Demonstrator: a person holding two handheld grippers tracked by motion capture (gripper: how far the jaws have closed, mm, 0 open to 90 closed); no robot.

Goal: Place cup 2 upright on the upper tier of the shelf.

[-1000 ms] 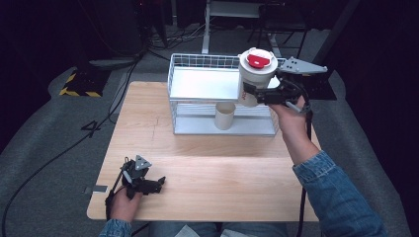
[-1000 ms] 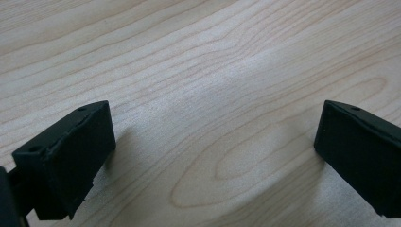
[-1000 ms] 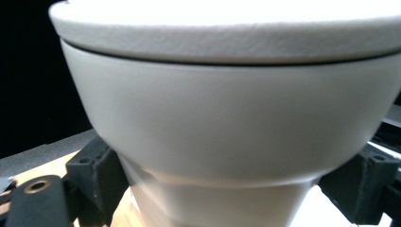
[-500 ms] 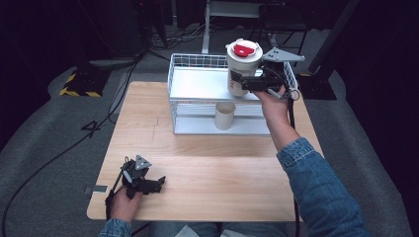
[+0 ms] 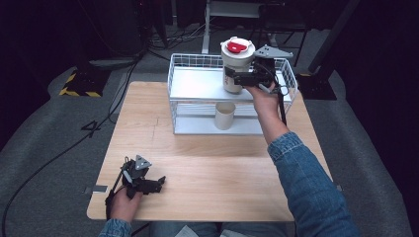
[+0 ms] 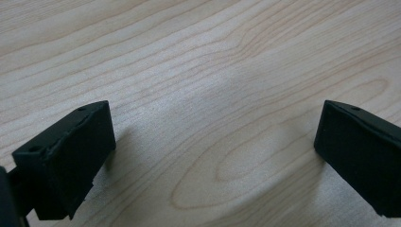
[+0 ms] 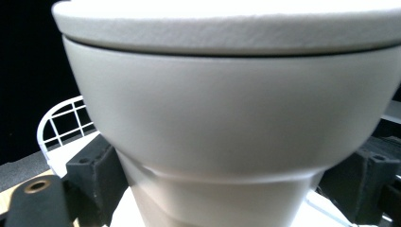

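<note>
The right claw (image 5: 236, 79) carries the lidded cup (image 5: 236, 64) leftward, in from the rack's right end. Now it hangs lower over the wire rack's (image 5: 197, 89) top shelf.

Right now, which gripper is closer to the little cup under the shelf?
Right. The right gripper holds a lidded cup above the small cup; the left gripper rests at the table's near corner.

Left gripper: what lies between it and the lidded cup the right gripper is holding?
In the high view, bare wooden table, then the white wire rack's front edge. A small open cup stands on the rack's lower shelf, near that line.
</note>
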